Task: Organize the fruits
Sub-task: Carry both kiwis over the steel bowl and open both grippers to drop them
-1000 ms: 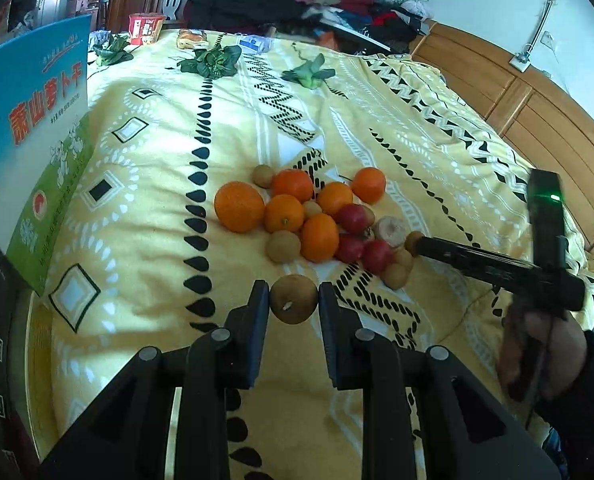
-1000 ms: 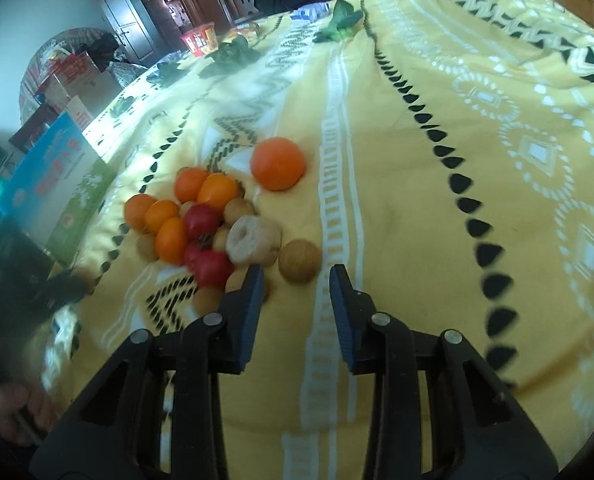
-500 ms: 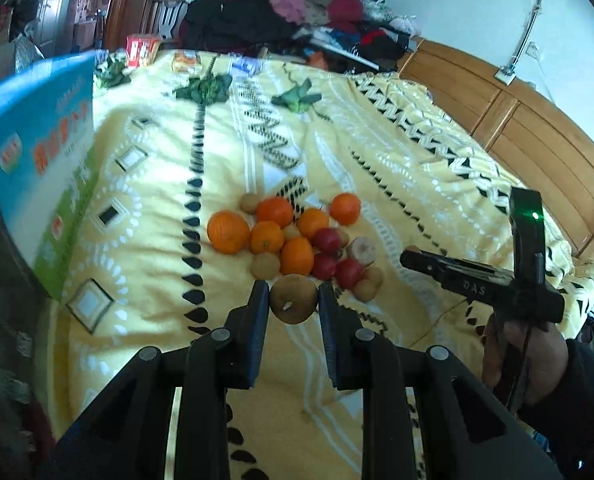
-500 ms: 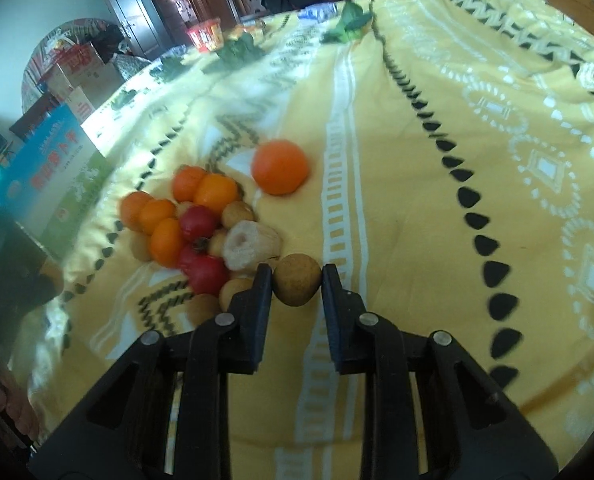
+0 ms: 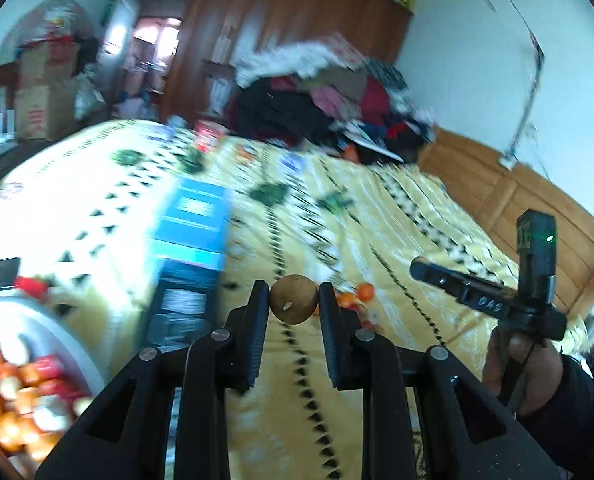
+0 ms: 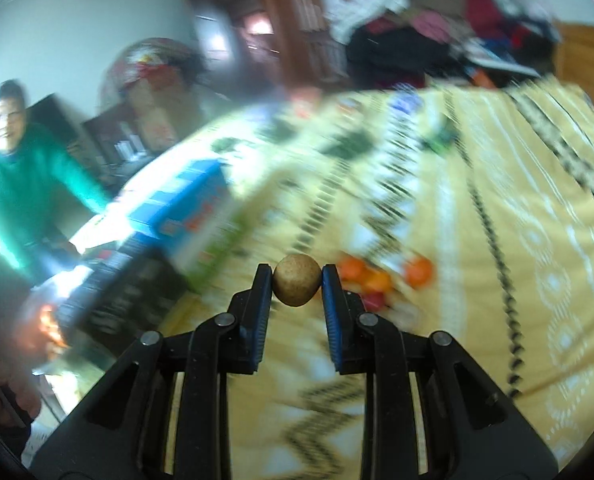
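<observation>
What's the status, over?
Left gripper shut on a brown fruit. Right gripper shut on another brown fruit. Both clear of the bedspread; nothing blocking.

yellow patterned bed cover (image 6: 497, 208) under a fruit pile (image 6: 381, 280), a blue box (image 6: 185, 204), green leaves (image 5: 269, 194)

left gripper (image 5: 293, 304): fingers clamped, tilted down | right gripper (image 6: 297, 286): fingers clamped, tilted down

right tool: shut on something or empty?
Shut on a small brown fruit: the right tool has both pads pressed against its sides, lifted off the bedspread.
</observation>
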